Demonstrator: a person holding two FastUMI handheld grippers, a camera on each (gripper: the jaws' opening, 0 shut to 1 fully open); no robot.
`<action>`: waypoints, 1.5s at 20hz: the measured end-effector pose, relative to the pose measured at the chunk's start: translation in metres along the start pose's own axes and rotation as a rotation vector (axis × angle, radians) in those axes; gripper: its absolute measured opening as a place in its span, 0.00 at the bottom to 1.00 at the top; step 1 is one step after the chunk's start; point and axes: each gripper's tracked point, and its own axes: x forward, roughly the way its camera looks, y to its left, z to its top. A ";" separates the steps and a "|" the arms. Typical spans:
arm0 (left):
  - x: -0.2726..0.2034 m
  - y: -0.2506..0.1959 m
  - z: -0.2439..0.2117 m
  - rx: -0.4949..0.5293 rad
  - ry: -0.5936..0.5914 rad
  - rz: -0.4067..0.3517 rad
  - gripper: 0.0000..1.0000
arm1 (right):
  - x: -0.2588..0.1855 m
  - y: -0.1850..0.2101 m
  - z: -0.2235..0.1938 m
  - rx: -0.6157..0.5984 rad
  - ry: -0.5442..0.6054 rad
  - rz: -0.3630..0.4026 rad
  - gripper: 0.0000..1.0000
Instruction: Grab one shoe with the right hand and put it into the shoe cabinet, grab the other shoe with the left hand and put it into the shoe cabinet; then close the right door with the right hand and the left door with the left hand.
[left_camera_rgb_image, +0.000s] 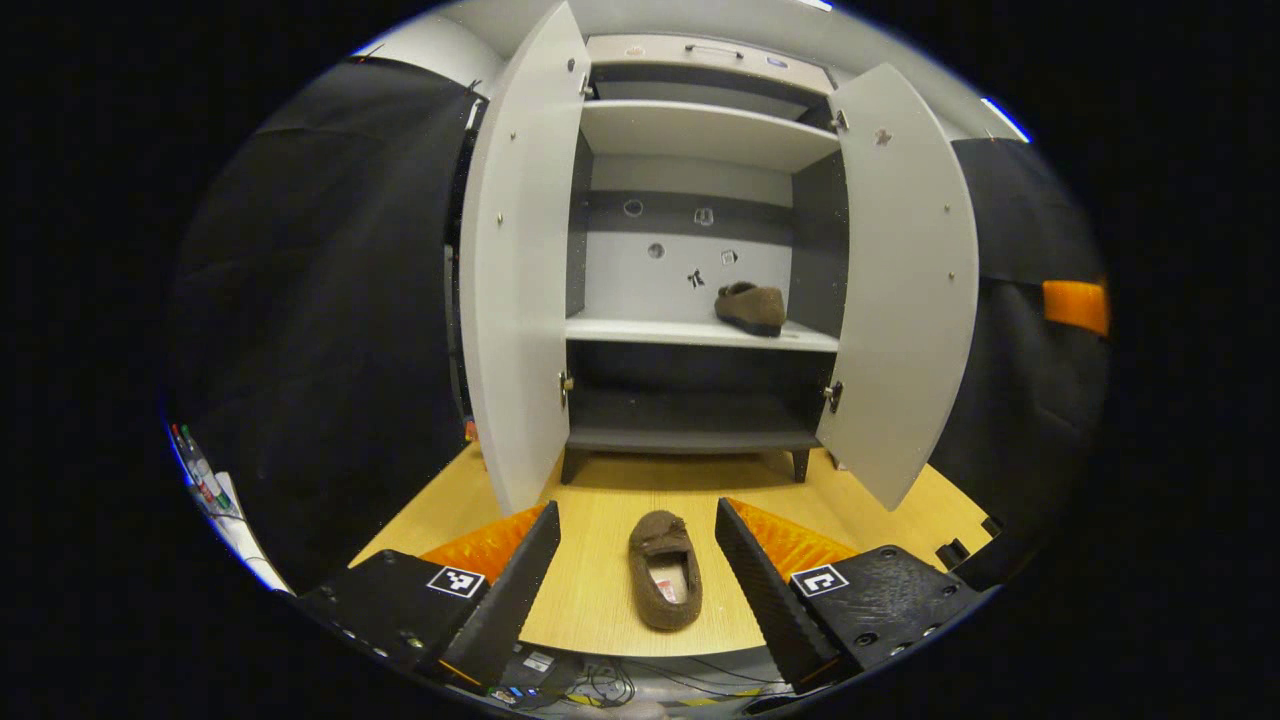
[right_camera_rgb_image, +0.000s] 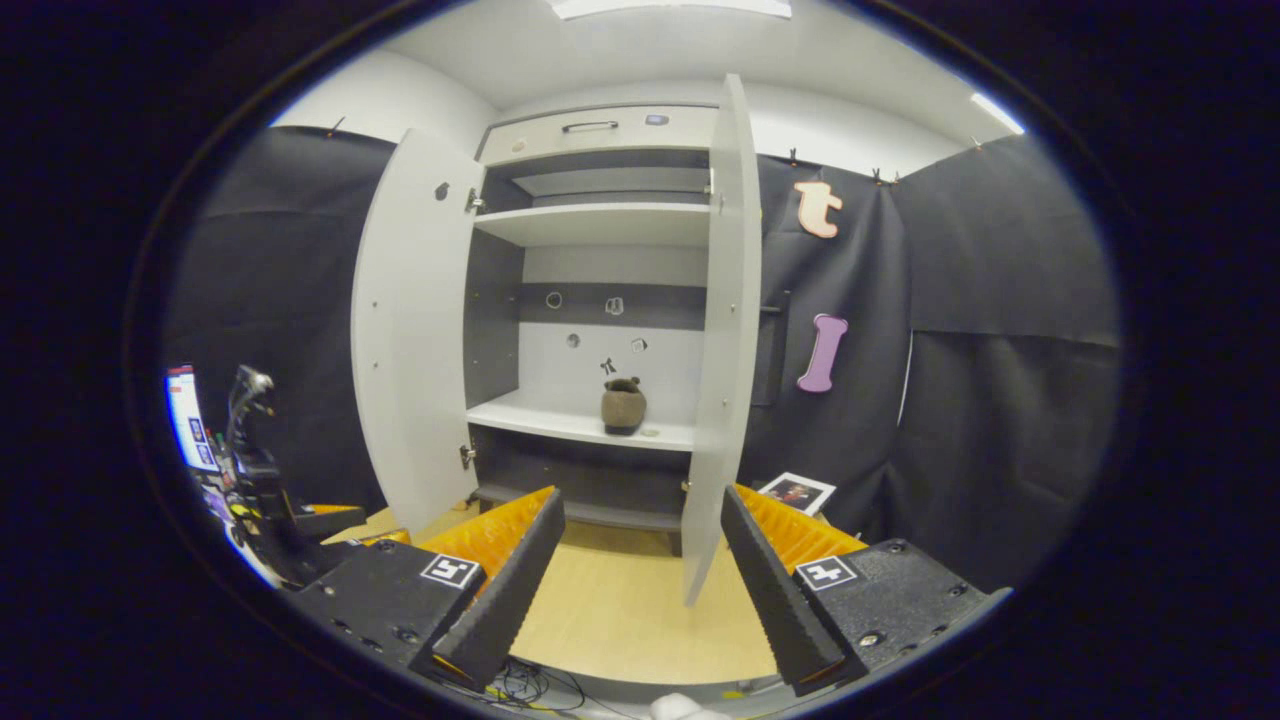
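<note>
Above the floor shoe (left_camera_rgb_image: 666, 583), left gripper (left_camera_rgb_image: 637, 560) jaws spread wide.

I see a fuzzy brown cloth shoe (left_camera_rgb_image: 666, 583) on the smooth light wood floor (left_camera_rgb_image: 600, 590). The cabinet (left_camera_rgb_image: 700, 135) doors look matt grey.

Between my left gripper (left_camera_rgb_image: 637, 575) fingers lies the second shoe (left_camera_rgb_image: 666, 583) on open floor (left_camera_rgb_image: 600, 600) — beyond them, both cabinet doors (left_camera_rgb_image: 515, 270) stand wide. Between my right gripper (right_camera_rgb_image: 640, 570) fingers, the right door's edge (right_camera_rgb_image: 722, 340) juts — passage lies left.
</note>
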 end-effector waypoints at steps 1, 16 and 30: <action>0.015 0.004 -0.016 0.005 0.022 0.007 0.95 | 0.001 -0.006 -0.001 -0.001 0.010 -0.018 1.00; 0.123 0.019 -0.145 0.045 0.362 -0.007 0.96 | -0.026 -0.070 -0.028 0.073 0.109 -0.231 1.00; 0.139 0.029 -0.115 -0.032 0.381 0.078 0.00 | -0.024 -0.061 -0.004 0.051 0.067 -0.209 1.00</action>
